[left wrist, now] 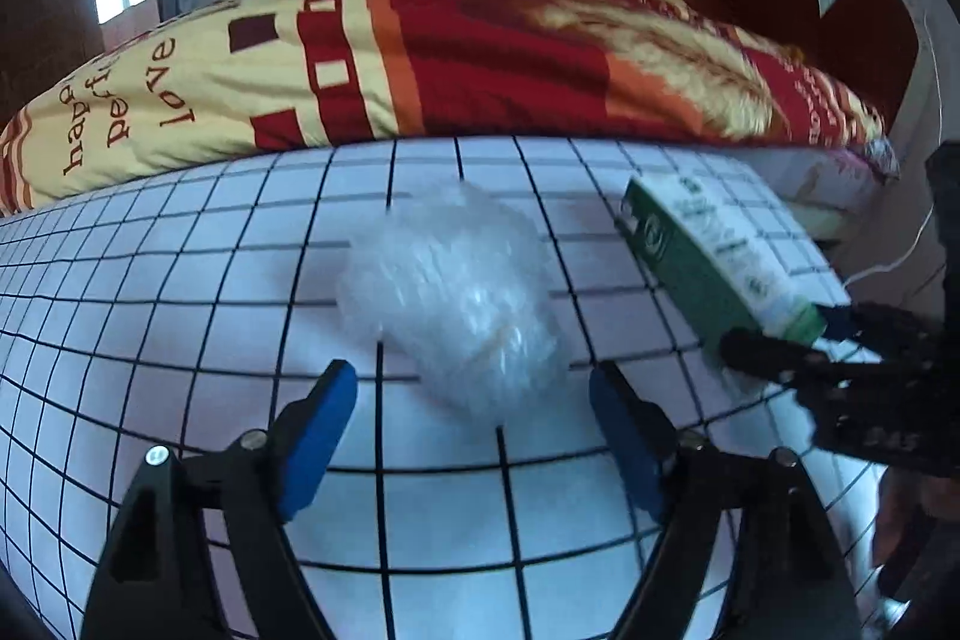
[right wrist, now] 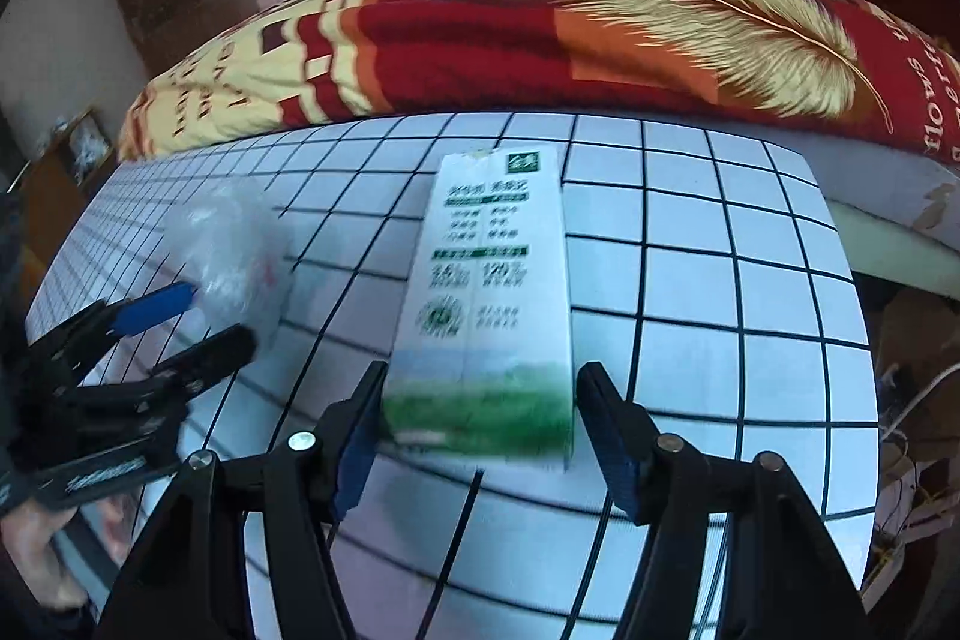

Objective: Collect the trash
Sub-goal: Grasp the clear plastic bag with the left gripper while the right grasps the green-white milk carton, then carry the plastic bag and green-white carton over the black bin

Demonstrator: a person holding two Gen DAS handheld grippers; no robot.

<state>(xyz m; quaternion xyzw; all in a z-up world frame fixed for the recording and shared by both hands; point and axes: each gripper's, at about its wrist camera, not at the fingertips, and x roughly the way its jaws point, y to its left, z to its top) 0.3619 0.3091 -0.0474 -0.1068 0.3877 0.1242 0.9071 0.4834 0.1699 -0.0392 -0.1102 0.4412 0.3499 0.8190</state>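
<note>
A crumpled wad of clear bubble wrap [left wrist: 456, 292] lies on the white gridded table [left wrist: 180, 280]. My left gripper [left wrist: 471, 391] is open, its blue pads on either side of the wad's near end without touching it. A white and green milk carton [right wrist: 486, 292] lies flat to the right. My right gripper [right wrist: 480, 394] is open and straddles the carton's near green end, with its pads close to the sides. In the left wrist view the carton [left wrist: 714, 256] and right gripper [left wrist: 792, 340] show at the right edge. The right wrist view has the left gripper [right wrist: 186, 322] and wad [right wrist: 234, 250] at the left.
A bed with a red and yellow quilt [left wrist: 480, 40] runs along the table's far edge. Beyond the table's right edge are white cables [right wrist: 912, 400] and clutter on the floor. A hand [right wrist: 36, 544] holds the left gripper at the lower left.
</note>
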